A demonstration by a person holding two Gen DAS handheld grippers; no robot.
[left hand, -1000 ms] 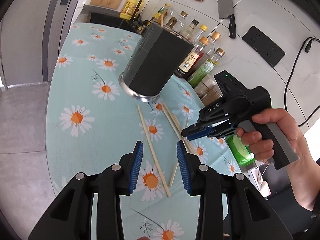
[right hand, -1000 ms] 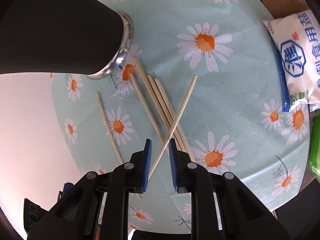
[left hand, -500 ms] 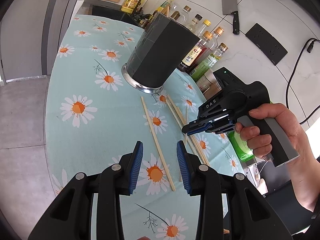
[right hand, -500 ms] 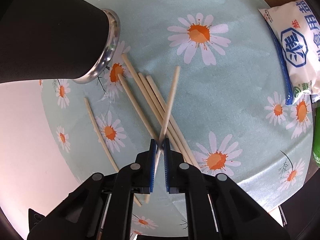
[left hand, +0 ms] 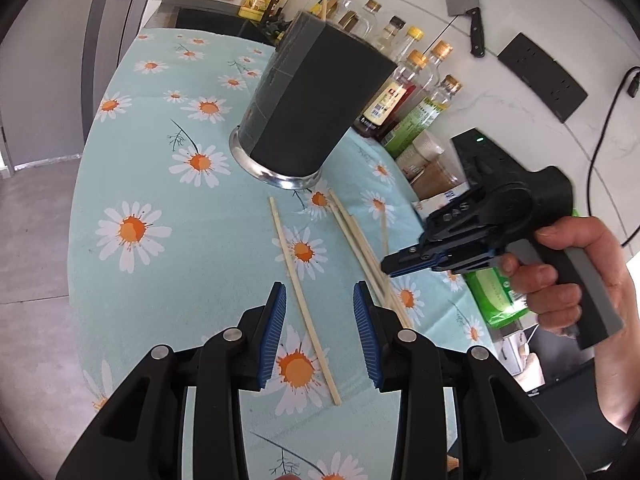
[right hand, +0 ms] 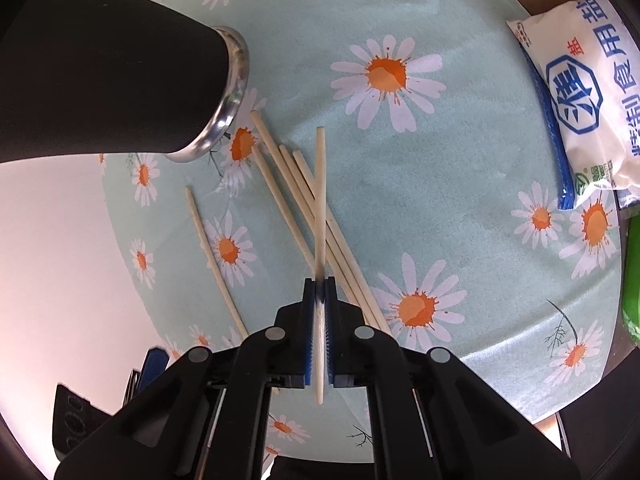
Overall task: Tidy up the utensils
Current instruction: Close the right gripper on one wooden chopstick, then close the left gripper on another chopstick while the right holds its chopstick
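Observation:
Several wooden chopsticks [right hand: 296,196] lie on the daisy tablecloth beside a tall black holder [left hand: 316,108] with a steel base. My right gripper [right hand: 319,292] is shut on one chopstick [right hand: 320,200], lifted above the bundle and pointing away from me. It also shows in the left wrist view [left hand: 390,268] at right. My left gripper [left hand: 319,304] is open, low over a single chopstick [left hand: 300,292] that lies apart from the bundle, its jaws either side of it.
Bottles of sauce and oil [left hand: 408,92] stand behind the holder. A white salt bag [right hand: 584,96] and a green pack [left hand: 492,292] lie at the table's right edge. A cleaver [left hand: 466,4] and black sockets [left hand: 540,76] are on the wall.
My right gripper closed on the crossing chopstick and raised it off the bundle, turning it straight. My left gripper moved forward over the single chopstick and stayed open.

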